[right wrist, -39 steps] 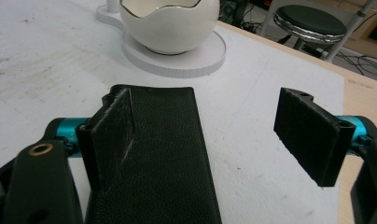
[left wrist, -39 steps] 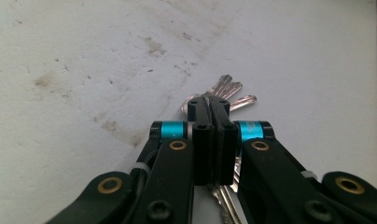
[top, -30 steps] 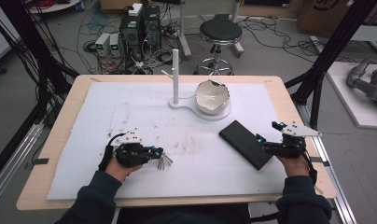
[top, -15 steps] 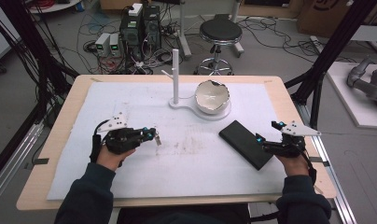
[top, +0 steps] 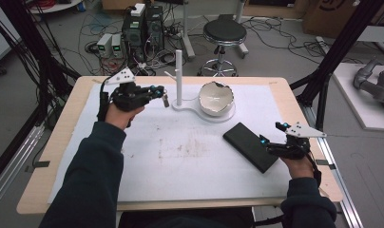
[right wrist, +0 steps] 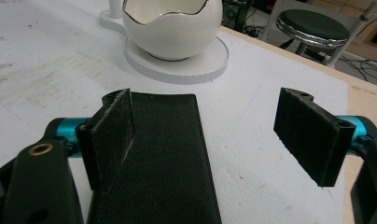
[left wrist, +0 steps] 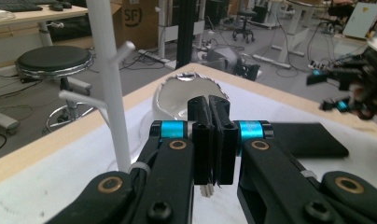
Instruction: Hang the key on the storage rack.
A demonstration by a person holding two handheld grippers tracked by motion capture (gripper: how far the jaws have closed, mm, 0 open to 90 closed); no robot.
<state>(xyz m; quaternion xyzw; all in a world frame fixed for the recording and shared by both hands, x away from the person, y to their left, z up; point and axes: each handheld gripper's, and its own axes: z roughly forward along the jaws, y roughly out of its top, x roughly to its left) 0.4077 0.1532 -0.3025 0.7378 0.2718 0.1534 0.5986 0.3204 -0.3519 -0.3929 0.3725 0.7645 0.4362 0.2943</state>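
High view: the left gripper (top: 158, 93) is raised above the far left part of the surface (top: 62, 156), its fingers pressed together on a small bunch of keys (top: 165, 100) that hangs from their tips just beside the white stand (top: 178, 78). The stand is an upright post with short side pegs, and its flat base also carries the white egg-shaped bowl (top: 216, 98) with a jagged rim. In the left gripper view the two black fingers (left wrist: 199, 135) meet with no gap, a sliver of pale metal showing beneath them, and the post rises close on the left. The right gripper (top: 271, 143) rests low at the near right, at the end of the black case (top: 250, 146), which lies flat on the white mat (top: 190, 171). In the right gripper view its fingers (right wrist: 312, 133) stand wide apart; one lies over the case's edge, the other is clear of it, so nothing is clamped.
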